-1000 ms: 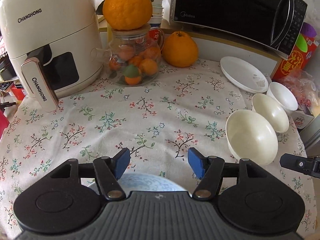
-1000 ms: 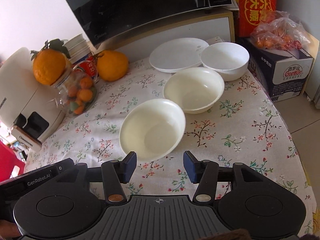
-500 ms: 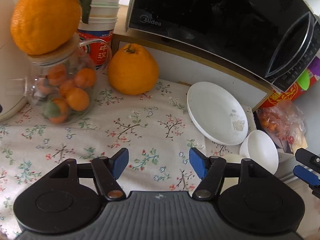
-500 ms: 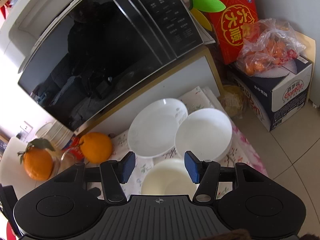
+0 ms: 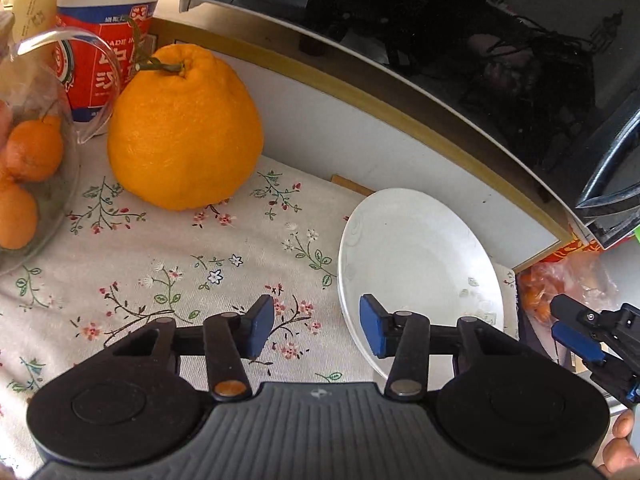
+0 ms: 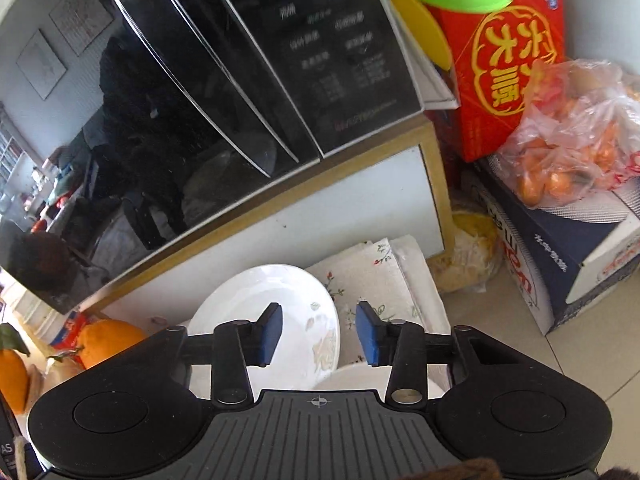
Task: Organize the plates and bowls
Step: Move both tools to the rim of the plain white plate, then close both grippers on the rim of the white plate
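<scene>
A white plate (image 5: 416,264) lies on the floral tablecloth near the back wall, under the microwave. My left gripper (image 5: 317,331) is open and empty, its right pad over the plate's near-left rim. My right gripper (image 6: 318,334) is open and empty above the same plate (image 6: 264,304); it also shows at the right edge of the left wrist view (image 5: 576,332). A white bowl's rim (image 6: 352,378) peeks out just under the right gripper.
A large orange (image 5: 182,132) sits at the back left beside a glass jar of small oranges (image 5: 28,168) and a paper cup (image 5: 106,40). The black microwave (image 5: 460,48) overhangs the back. A red box (image 6: 508,60) and bagged oranges (image 6: 572,140) stand off the table's right.
Both grippers have moved forward and to the back right, closing in on the white plate. The cream bowls have dropped out of view beneath them. Jaws stay open.
</scene>
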The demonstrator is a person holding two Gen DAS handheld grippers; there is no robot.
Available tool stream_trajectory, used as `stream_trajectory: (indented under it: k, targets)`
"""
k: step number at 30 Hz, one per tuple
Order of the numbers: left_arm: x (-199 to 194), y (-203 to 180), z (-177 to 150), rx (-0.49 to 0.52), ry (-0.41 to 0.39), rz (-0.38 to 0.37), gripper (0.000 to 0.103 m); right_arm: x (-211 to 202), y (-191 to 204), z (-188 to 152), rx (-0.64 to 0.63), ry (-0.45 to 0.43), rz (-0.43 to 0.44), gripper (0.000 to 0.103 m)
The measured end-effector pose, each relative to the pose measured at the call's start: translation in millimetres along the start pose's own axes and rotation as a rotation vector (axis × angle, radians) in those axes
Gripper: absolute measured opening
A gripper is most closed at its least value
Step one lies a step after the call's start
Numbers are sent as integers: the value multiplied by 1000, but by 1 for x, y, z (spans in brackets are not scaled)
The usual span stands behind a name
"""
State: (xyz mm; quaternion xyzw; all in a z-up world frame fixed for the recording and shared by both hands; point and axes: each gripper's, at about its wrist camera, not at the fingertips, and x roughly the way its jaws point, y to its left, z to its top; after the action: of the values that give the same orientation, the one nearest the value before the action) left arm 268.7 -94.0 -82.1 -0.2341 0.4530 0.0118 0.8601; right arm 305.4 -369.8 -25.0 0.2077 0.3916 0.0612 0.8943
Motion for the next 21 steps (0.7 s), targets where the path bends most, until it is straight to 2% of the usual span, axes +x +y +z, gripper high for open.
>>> stream_trajectory:
  k: [3,5,8,12,14,21]
  targets:
    - [11,4,-1,-14,10,-9,40,26,-3,1,-7,51,-23,26]
    - [12,3,-1,5,-4,-16,34,38,-5,-1,-12,75,-49,25]
    - [15,1,0,22,4,-33,28,51,-4,-7,-27,108,-43,23]
    - [23,-2,6,21,13,-62,19,60,3,-12,-69,113,-56,18]
    - [28,-4,7,27,24,-87,12,64,3,-12,-78,107,-35,16]
    - [25,-3,10,0,29,-109,11,56,1,-8,-35,79,-13,12]
